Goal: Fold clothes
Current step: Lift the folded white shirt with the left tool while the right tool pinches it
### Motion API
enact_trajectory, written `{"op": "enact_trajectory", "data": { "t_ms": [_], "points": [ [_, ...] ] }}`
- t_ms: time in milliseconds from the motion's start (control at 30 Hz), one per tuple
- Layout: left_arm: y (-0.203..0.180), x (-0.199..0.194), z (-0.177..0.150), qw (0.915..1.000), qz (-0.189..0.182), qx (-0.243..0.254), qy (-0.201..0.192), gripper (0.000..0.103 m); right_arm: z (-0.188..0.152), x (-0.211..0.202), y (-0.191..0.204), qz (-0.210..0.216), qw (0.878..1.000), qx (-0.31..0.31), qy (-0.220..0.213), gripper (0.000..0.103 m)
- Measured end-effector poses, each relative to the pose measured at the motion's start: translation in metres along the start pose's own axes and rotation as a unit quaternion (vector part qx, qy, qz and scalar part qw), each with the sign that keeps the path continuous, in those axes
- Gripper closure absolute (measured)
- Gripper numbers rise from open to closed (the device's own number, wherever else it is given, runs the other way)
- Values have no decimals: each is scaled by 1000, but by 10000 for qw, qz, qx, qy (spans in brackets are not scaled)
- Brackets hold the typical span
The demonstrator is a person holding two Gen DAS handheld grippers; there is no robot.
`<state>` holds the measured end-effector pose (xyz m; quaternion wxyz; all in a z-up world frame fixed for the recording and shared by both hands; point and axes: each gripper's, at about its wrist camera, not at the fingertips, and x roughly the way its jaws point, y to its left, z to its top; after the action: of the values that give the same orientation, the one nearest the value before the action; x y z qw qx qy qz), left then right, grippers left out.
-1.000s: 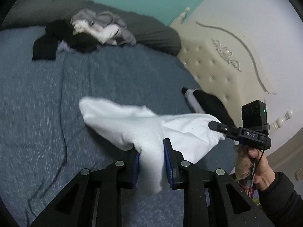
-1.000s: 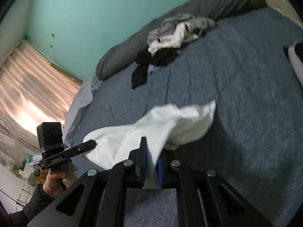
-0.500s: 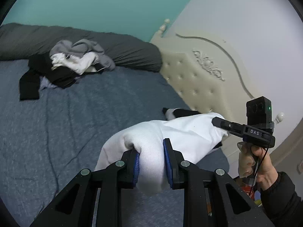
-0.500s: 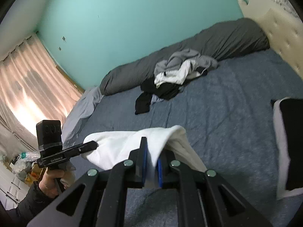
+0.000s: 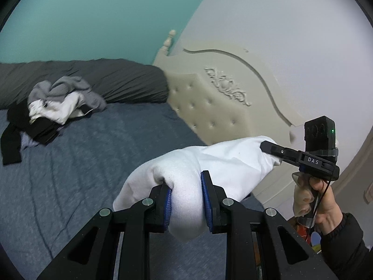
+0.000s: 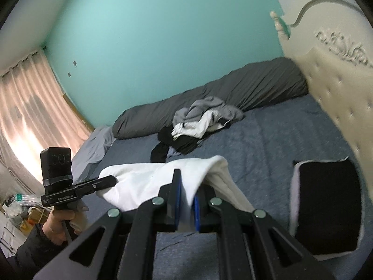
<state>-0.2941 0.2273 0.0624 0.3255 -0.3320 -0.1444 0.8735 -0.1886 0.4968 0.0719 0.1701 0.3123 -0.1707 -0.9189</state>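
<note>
A white garment (image 5: 228,163) hangs bunched in the air above the blue bedspread (image 5: 81,163), held at both ends. My left gripper (image 5: 186,184) is shut on a thick fold of it at the bottom of the left wrist view. My right gripper (image 5: 268,145) grips its other end at the right, held by a hand in a black sleeve. In the right wrist view my right gripper (image 6: 186,186) is shut on a thin edge of the white garment (image 6: 144,182), and the left gripper (image 6: 113,180) holds the far corner at the left.
A pile of grey, white and black clothes (image 6: 200,123) lies mid-bed in front of a long dark grey bolster (image 6: 233,93). A folded black and white stack (image 6: 326,210) sits near the cream tufted headboard (image 6: 338,88). Curtains (image 6: 25,116) hang at the left.
Both grippers have risen with the white garment, lifting it off the bedspread. The cloth now hangs more bunched between them, and both views tilt up toward the wall and headboard.
</note>
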Motion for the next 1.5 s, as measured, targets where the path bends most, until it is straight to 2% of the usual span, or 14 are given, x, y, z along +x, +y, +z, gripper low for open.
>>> {"op": "enact_trajectory", "data": {
  "t_ms": [233, 467, 967, 1500],
  "points": [
    [-45, 54, 26, 9997, -52, 177, 143, 78, 17, -29, -46, -242, 9995, 147, -141, 95],
    [-75, 110, 54, 9993, -139, 265, 241, 78, 44, -34, -98, -428, 9981, 356, -276, 95],
    [-105, 227, 112, 9989, -195, 303, 304, 78, 98, -39, -203, -782, 9929, 705, -548, 95],
    [-107, 324, 143, 9989, -124, 261, 379, 78, 131, -23, -288, -919, 9899, 766, -758, 95]
  ]
}}
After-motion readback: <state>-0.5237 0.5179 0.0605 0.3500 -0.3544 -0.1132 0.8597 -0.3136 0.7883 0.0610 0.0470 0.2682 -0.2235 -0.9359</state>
